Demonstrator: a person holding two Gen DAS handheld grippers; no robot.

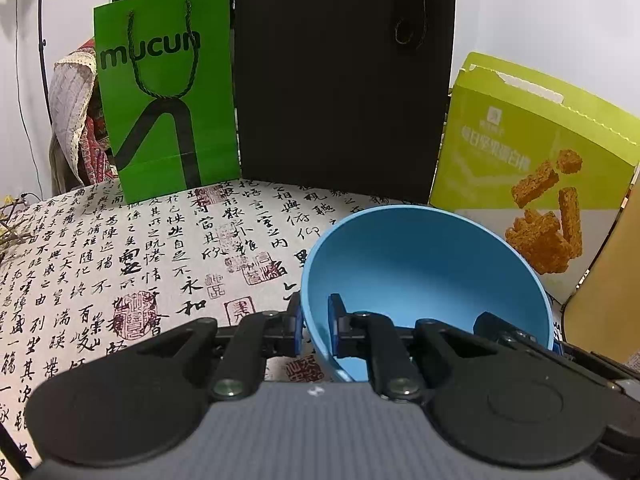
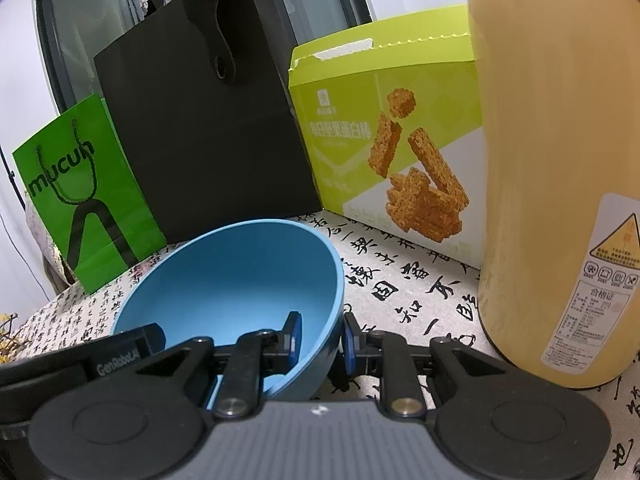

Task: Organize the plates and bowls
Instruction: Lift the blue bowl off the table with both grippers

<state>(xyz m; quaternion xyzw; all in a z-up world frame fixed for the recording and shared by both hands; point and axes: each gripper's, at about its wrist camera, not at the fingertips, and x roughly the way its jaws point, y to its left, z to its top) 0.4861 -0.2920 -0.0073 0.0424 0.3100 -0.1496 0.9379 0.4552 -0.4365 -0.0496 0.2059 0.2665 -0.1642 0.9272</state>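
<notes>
between the left fingers (image 1: pixel 315 326), closest in the left wrist view, the near rim of the blue bowl (image 1: pixel 420 264) is pinched, one pad outside the wall and one inside. the right fingers (image 2: pixel 320 338) pinch the opposite side of the rim the same way, so each gripper shows up at the far edge of the other's view. two grips on facing sides look meant to steady a light, smooth bowl that a single pinch might let swing. the bowl is tipped, its mouth opening up and away from the fingers toward the bags, so its axis leans forward rather than standing upright; whether its base touches the calligraphy-print desk (image 1: pixel 160 240) is hard to tell. just right of the right fingers stands a tall yellow canister (image 2: pixel 560 160). beyond the bowl, a green bag (image 1: pixel 166 92), a black bag (image 1: pixel 340 80) and a snack box (image 2: pixel 392 144) line the back.
</notes>
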